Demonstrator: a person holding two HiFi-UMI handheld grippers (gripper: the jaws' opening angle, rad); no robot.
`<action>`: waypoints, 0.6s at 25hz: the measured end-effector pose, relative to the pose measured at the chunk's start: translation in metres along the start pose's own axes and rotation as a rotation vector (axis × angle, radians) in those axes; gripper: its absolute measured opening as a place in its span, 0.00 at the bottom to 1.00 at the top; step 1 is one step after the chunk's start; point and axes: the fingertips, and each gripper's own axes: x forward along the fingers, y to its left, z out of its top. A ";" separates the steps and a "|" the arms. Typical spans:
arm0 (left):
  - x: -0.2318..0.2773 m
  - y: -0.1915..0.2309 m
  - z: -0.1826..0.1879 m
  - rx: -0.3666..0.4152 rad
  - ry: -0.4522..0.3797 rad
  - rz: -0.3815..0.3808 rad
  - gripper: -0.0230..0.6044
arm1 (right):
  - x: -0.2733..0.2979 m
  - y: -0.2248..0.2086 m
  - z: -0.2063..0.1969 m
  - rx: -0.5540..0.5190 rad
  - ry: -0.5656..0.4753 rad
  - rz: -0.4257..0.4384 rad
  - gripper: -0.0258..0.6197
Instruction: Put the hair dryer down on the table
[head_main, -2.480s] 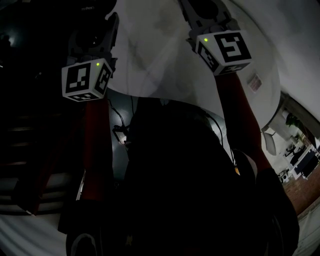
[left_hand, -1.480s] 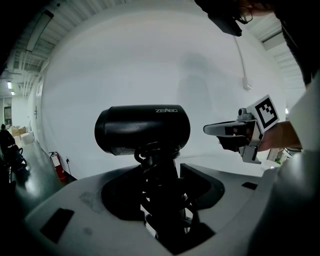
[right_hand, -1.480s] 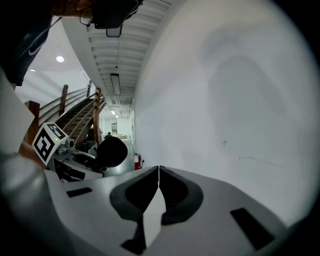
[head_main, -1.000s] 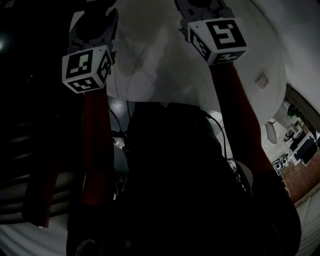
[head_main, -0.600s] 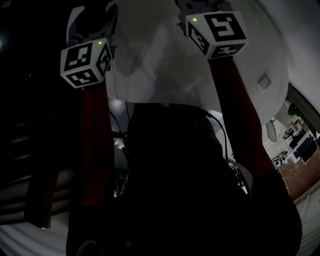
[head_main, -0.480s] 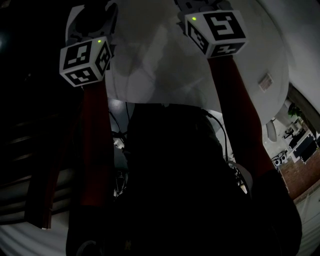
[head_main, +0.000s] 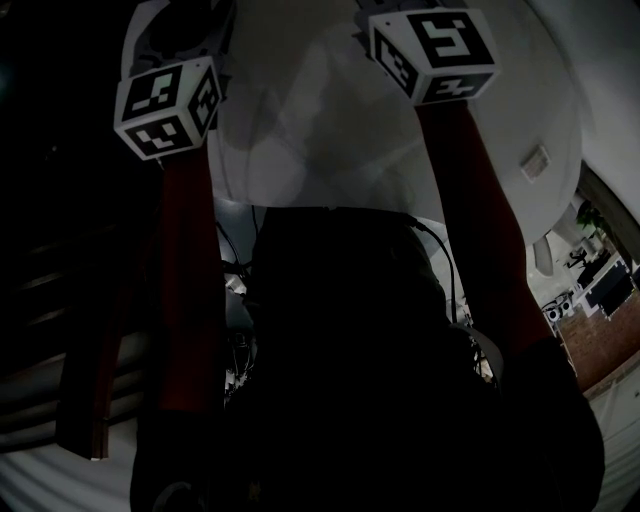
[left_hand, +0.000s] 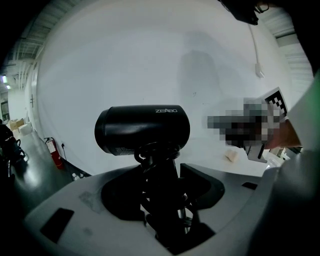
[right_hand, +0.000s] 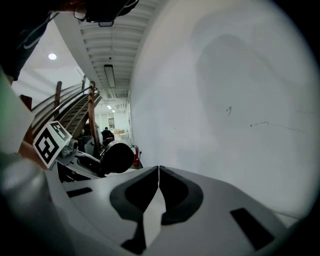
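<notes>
The black hair dryer (left_hand: 142, 129) stands upright in the left gripper view, barrel sideways and handle wrapped in its coiled cord. My left gripper (left_hand: 163, 169) is shut on that handle. Beyond it spreads the white table (left_hand: 150, 60). From the right gripper view the dryer (right_hand: 117, 156) shows at the left, beside the left gripper's marker cube (right_hand: 50, 142). My right gripper (right_hand: 159, 172) is shut with nothing in it, its pads touching. In the dark head view only the two marker cubes show, the left cube (head_main: 165, 108) and the right cube (head_main: 432, 55), over the table (head_main: 330, 130).
A red fire extinguisher (left_hand: 54, 152) stands on the floor far left. A small beige object (left_hand: 231, 156) lies on the table near the right gripper. A wooden staircase (right_hand: 75, 110) rises at the left, with a person (right_hand: 106, 134) far behind. Cables (head_main: 235, 290) lie on the floor.
In the head view both marker cubes have slid a little toward the top edge, out over the white table. The left grip on the dryer is unchanged.
</notes>
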 end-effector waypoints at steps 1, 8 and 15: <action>0.002 0.000 0.000 0.000 0.006 0.000 0.38 | 0.001 -0.002 0.000 0.000 -0.001 0.000 0.05; 0.013 -0.001 -0.007 0.009 0.040 0.001 0.38 | 0.005 -0.008 -0.008 0.009 0.005 -0.005 0.05; 0.020 0.002 -0.014 0.014 0.083 -0.001 0.38 | 0.007 -0.010 -0.012 0.025 0.021 -0.015 0.05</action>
